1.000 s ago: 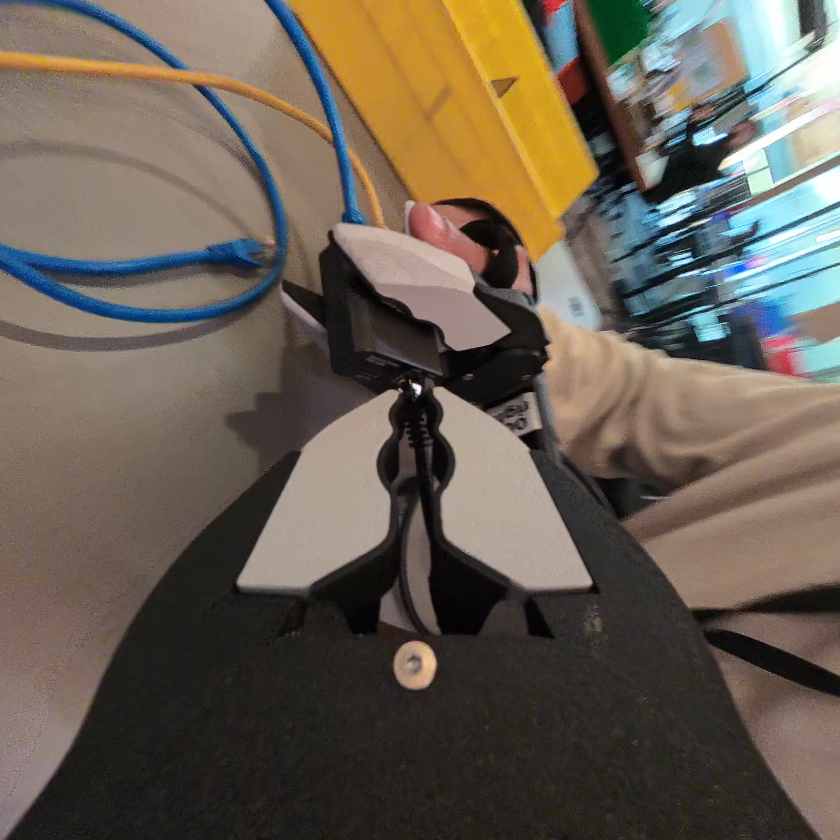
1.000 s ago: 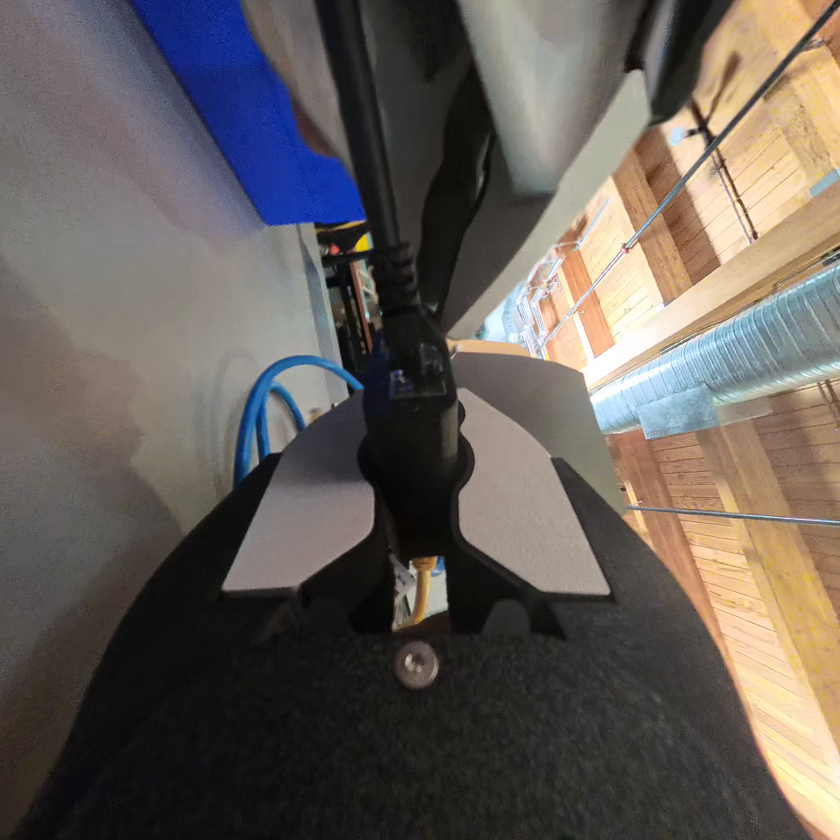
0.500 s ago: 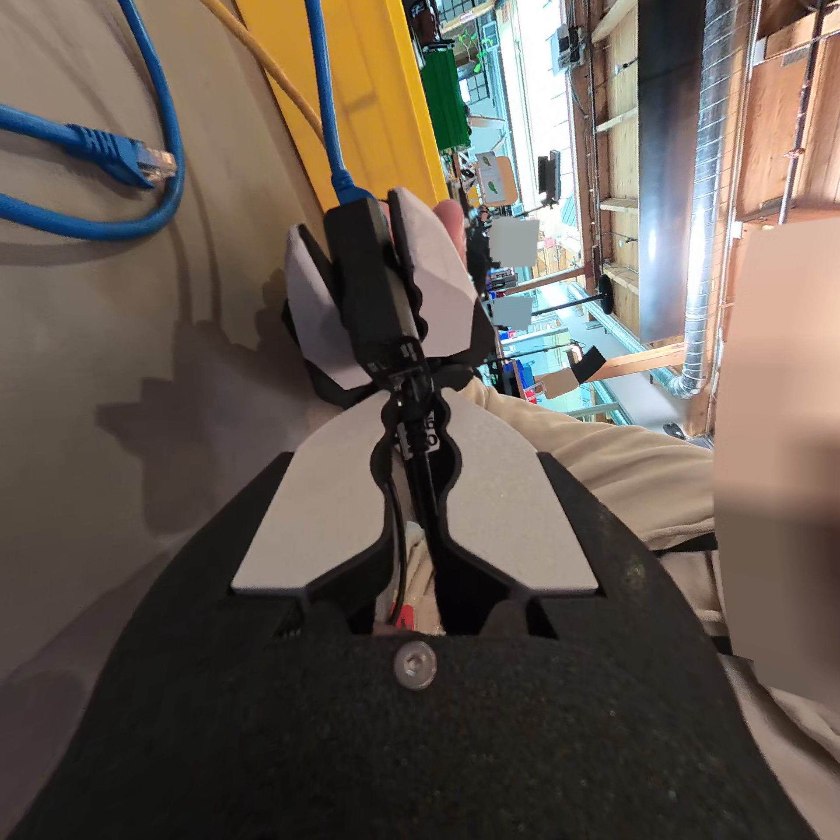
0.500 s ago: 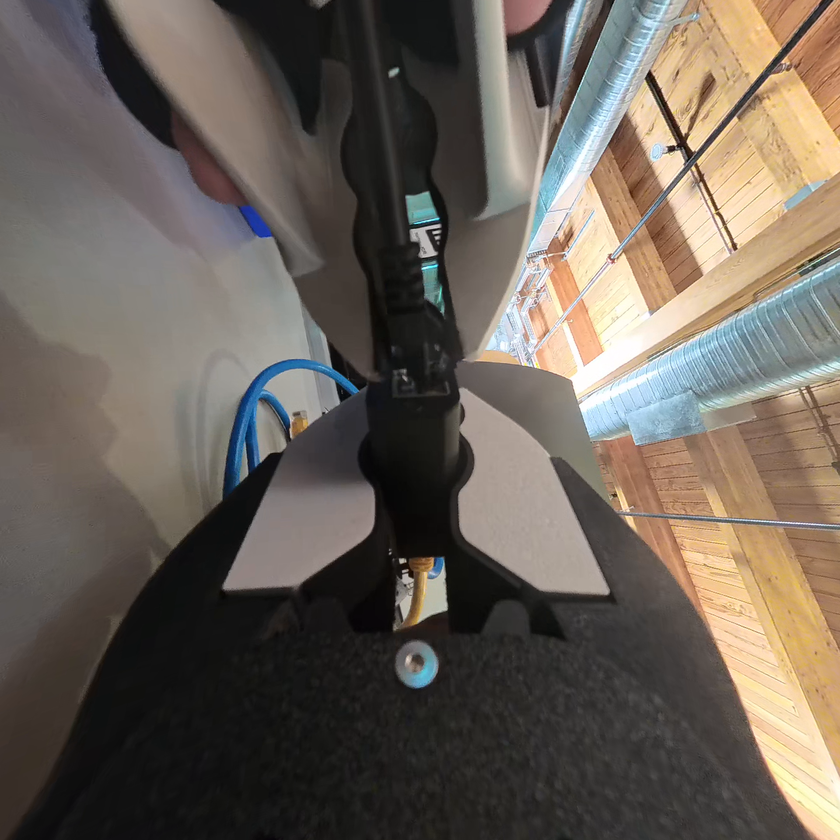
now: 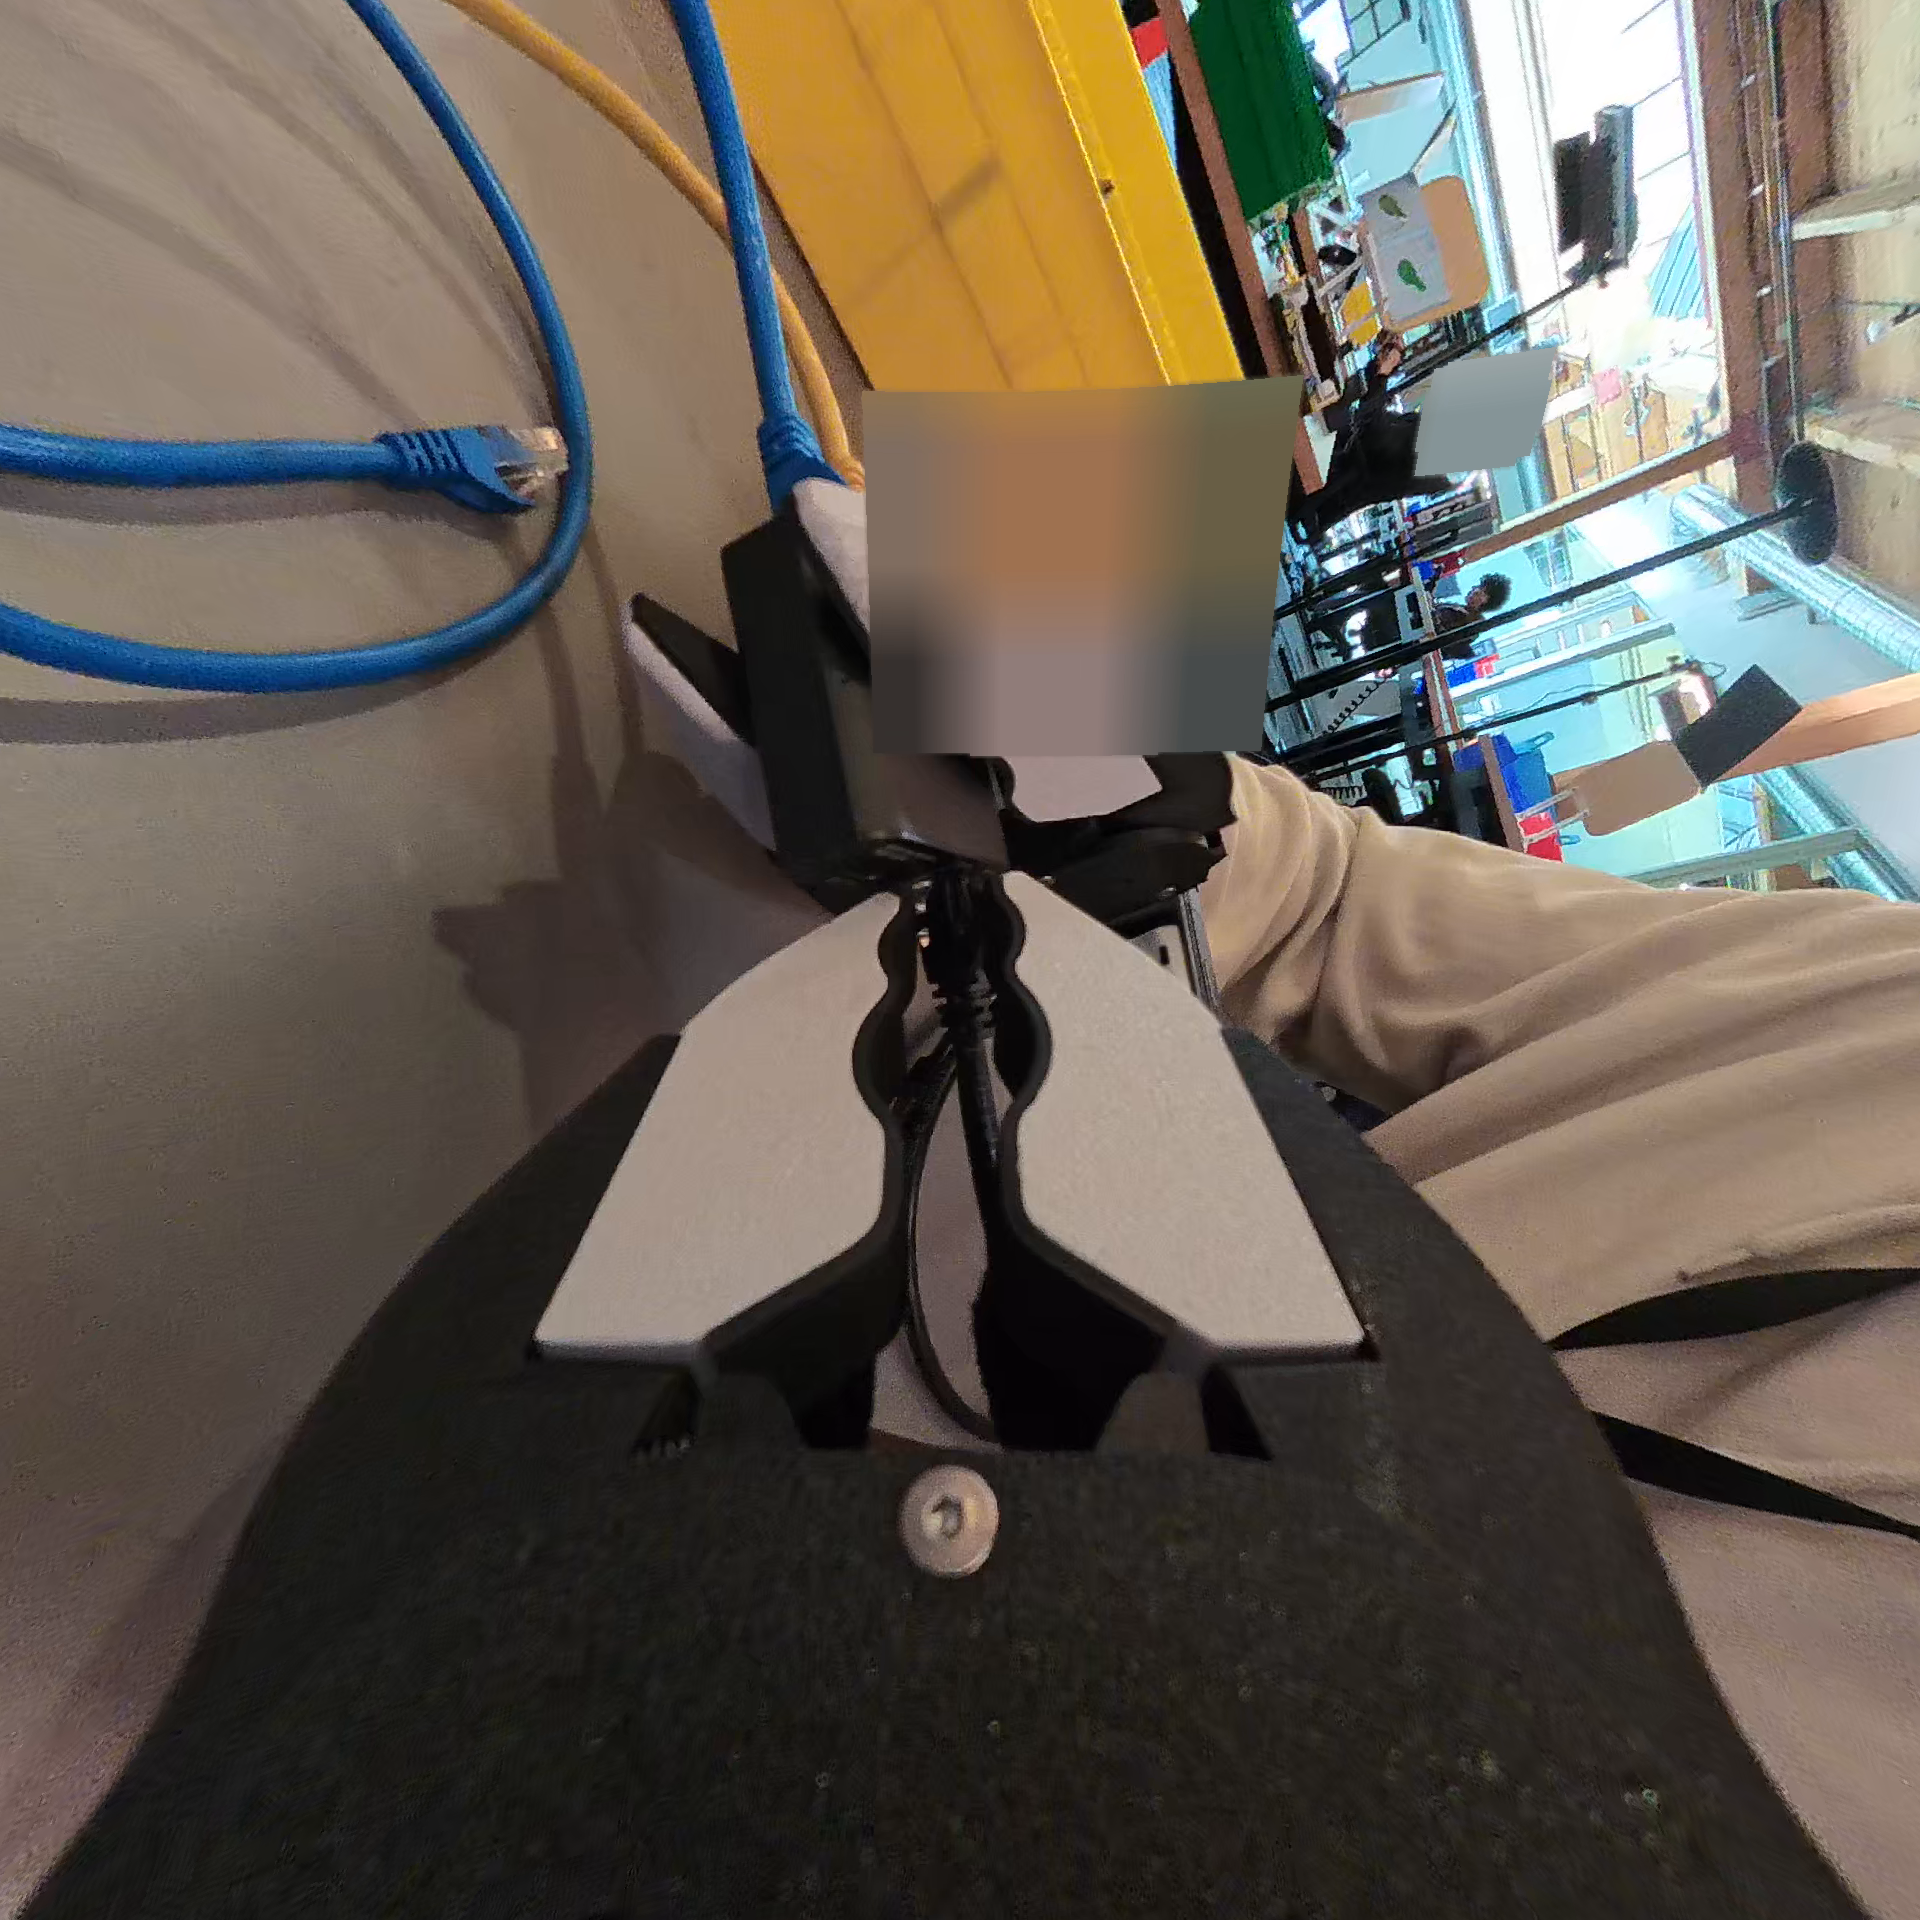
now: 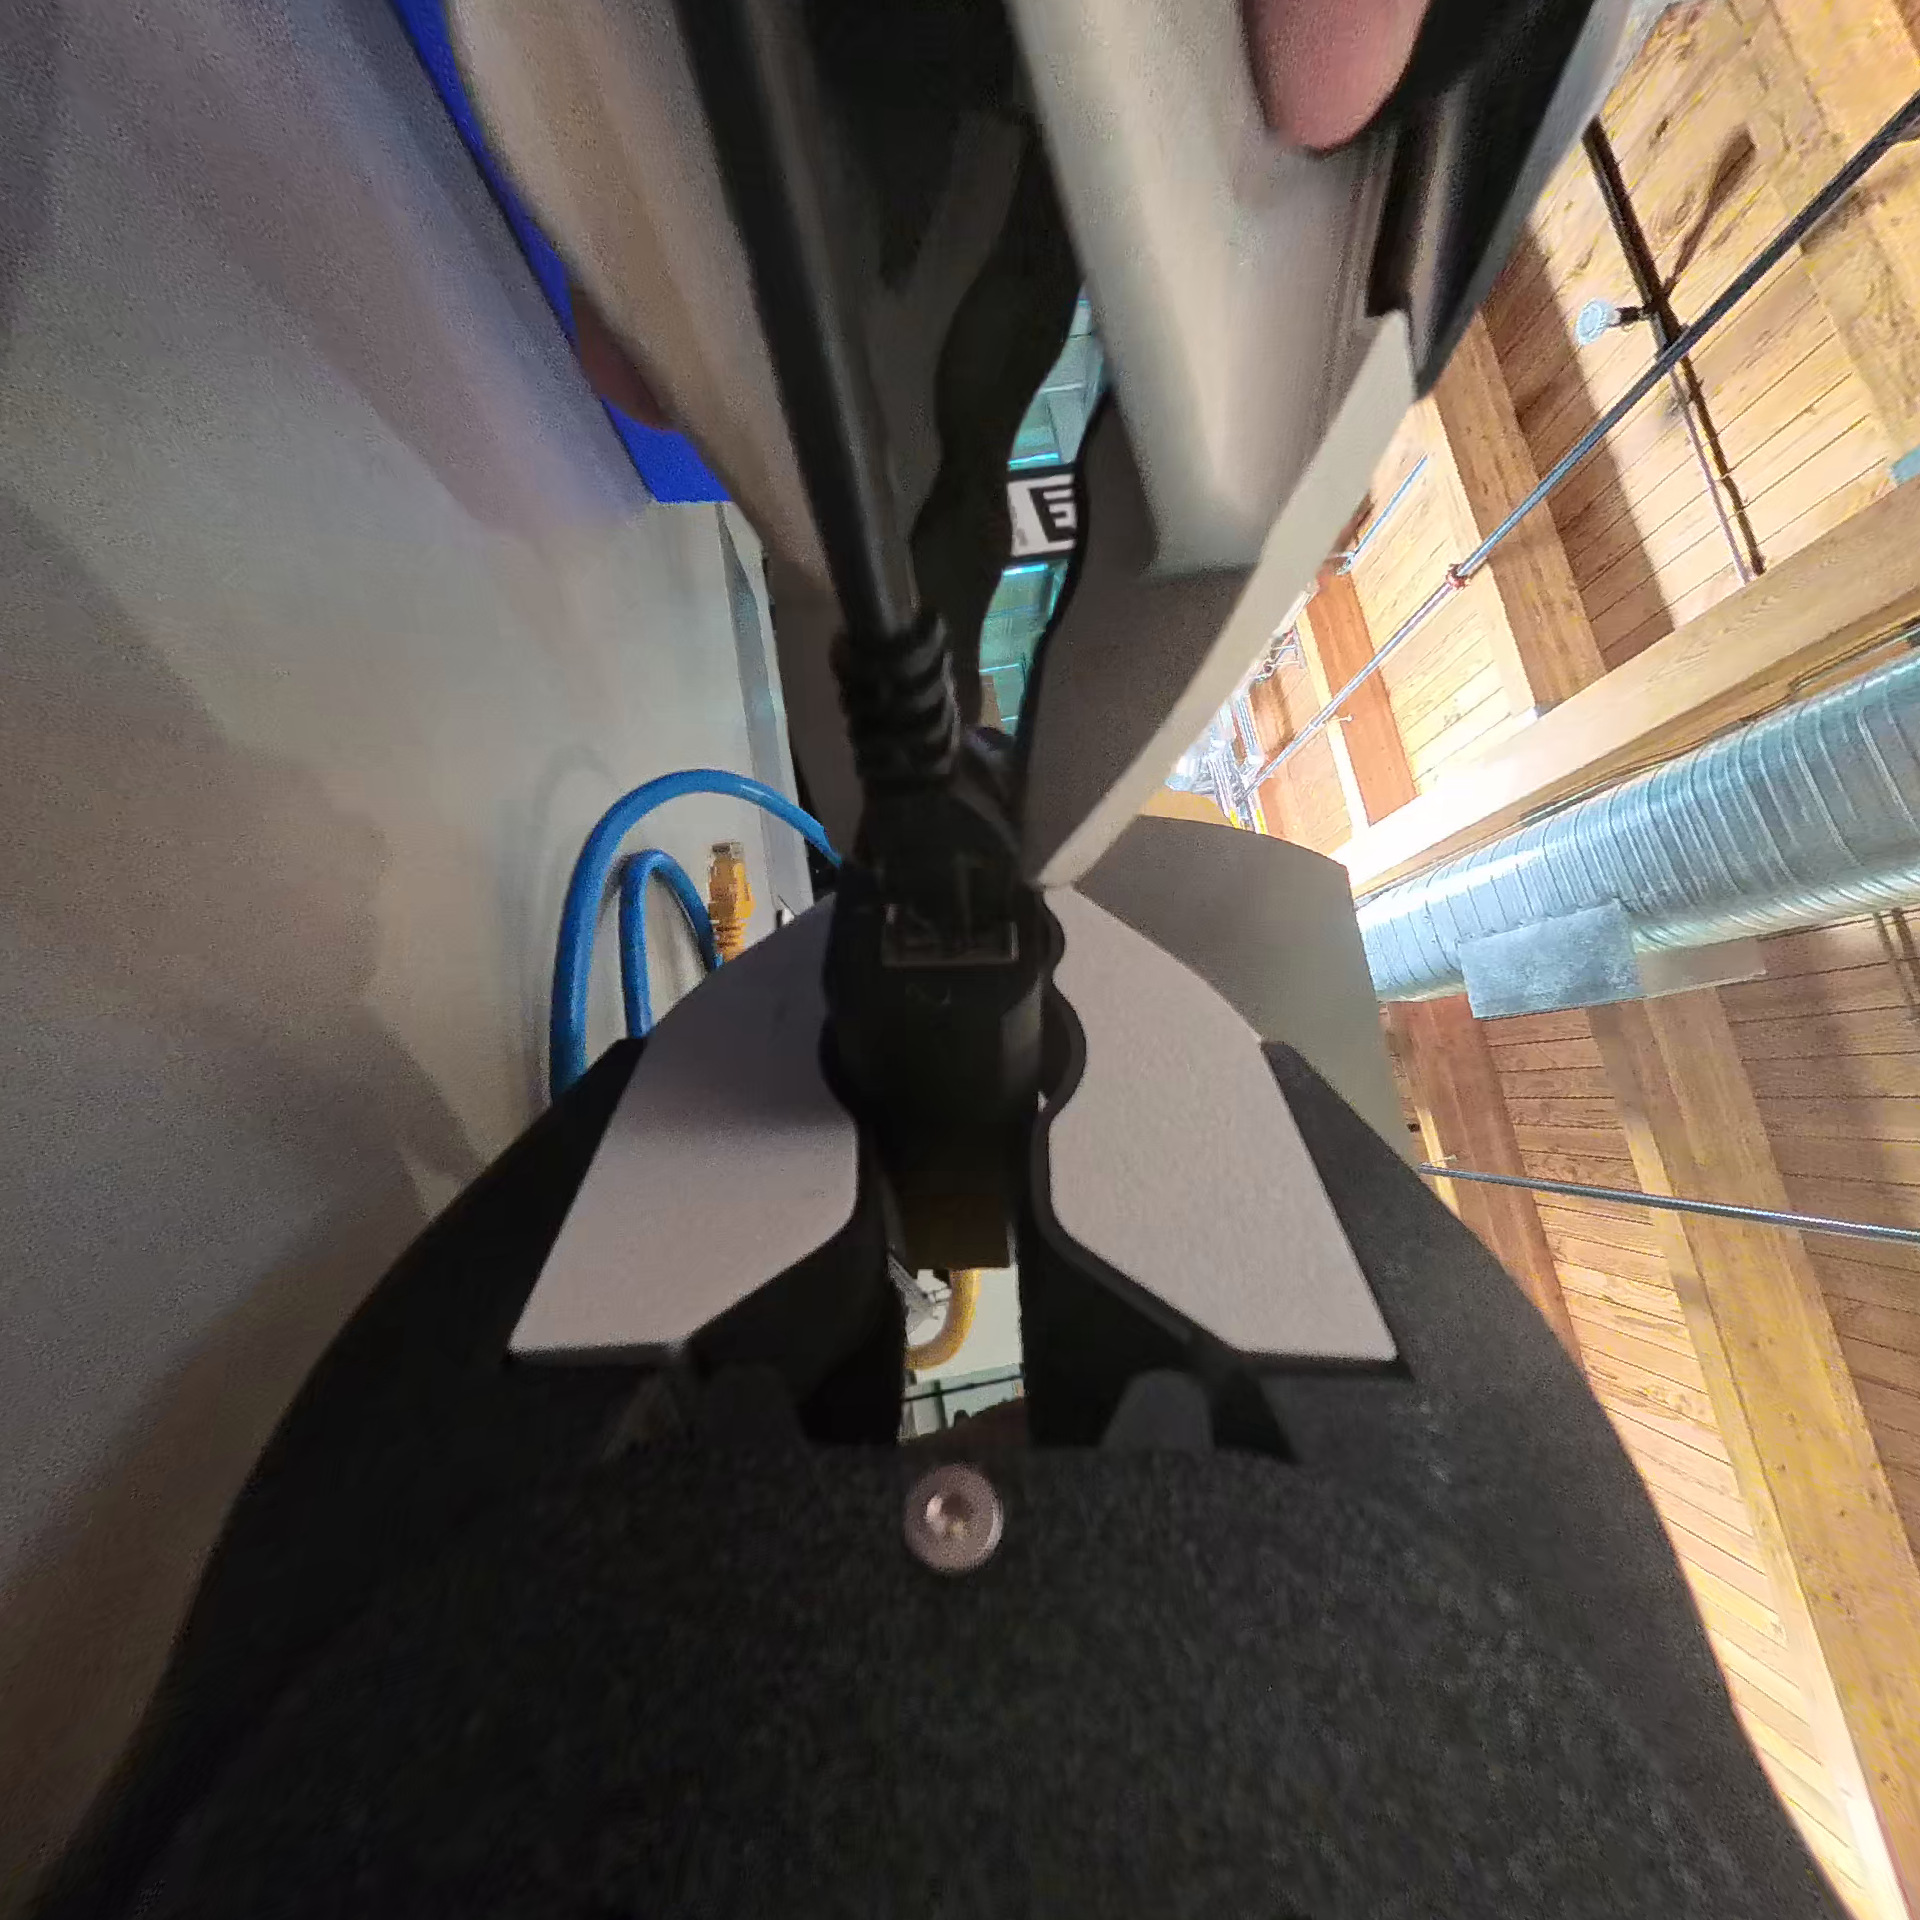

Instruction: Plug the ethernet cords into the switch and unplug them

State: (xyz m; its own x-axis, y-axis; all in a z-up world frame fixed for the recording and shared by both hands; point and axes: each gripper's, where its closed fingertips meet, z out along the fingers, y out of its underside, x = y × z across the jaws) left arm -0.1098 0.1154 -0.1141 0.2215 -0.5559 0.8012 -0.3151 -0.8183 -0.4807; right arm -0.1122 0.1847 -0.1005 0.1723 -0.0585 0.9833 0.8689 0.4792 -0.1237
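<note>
My left gripper (image 5: pixel 951 904) is shut on a black ethernet cord (image 5: pixel 977 1081), just behind its plug. The plug meets the near end of a small black switch (image 5: pixel 821 727). My right gripper (image 6: pixel 935 914) is shut on that switch (image 6: pixel 935 1060) and holds it above the table. In the right wrist view the black plug (image 6: pixel 904 717) sits at the switch's port; I cannot tell how deep. The left gripper's grey fingers (image 6: pixel 1195 364) loom above it. A blue cord (image 5: pixel 764 312) and a yellow cord (image 5: pixel 665 156) run to the switch's far end.
A loose blue plug (image 5: pixel 468 468) lies on the beige table (image 5: pixel 260 1039) inside a blue cable loop. A loose yellow plug (image 6: pixel 727 883) lies beside blue loops (image 6: pixel 592 935). A yellow bin (image 5: pixel 987 187) stands behind. A beige sleeve (image 5: pixel 1558 1039) is at the right. Spacing between my two grippers at the tips: around 6 centimeters.
Both grippers have twisted together with the switch and black cord, so the views have rolled. The grips are the same. The loose cords on the table have not moved.
</note>
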